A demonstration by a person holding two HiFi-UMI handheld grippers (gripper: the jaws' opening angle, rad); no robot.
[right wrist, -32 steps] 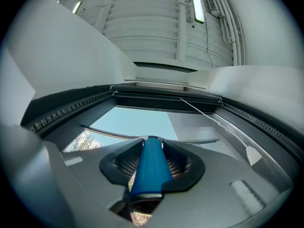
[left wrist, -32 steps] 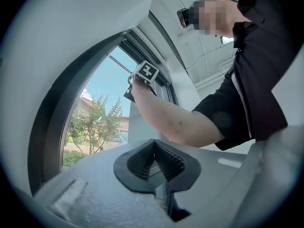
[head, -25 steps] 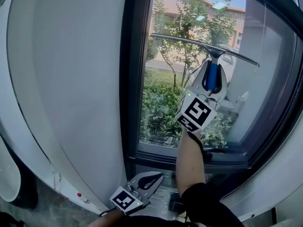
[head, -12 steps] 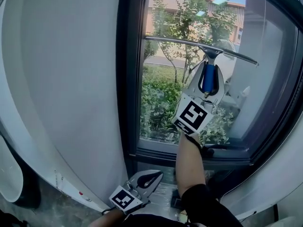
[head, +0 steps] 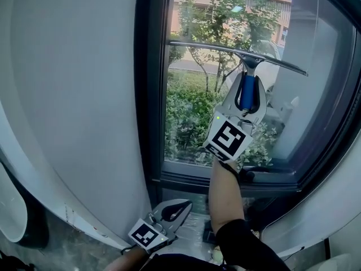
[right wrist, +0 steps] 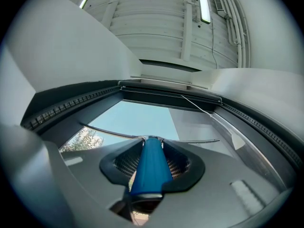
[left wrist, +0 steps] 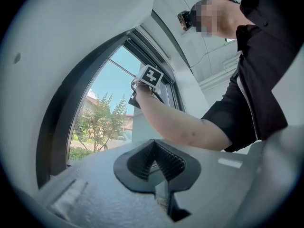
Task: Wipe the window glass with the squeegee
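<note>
My right gripper (head: 248,81) is raised against the window glass (head: 192,112) and is shut on the squeegee's blue handle (head: 247,91). The squeegee's long thin blade (head: 231,54) lies almost level across the pane, from the left frame towards the right. In the right gripper view the blue handle (right wrist: 149,165) runs between the jaws and the blade (right wrist: 109,132) spreads to both sides above it. My left gripper (head: 181,210) hangs low by the sill, jaws together, holding nothing; its view shows the closed pads (left wrist: 142,160) and the right arm.
A dark window frame (head: 148,95) bounds the pane on the left, with a dark sill (head: 225,180) below. A white wall (head: 73,106) fills the left. Trees and a building show outside the glass. The top frame (right wrist: 166,96) lies above the squeegee.
The squeegee and my right gripper have shifted slightly left and up across the pane. The left gripper stays low, nearly unmoved.
</note>
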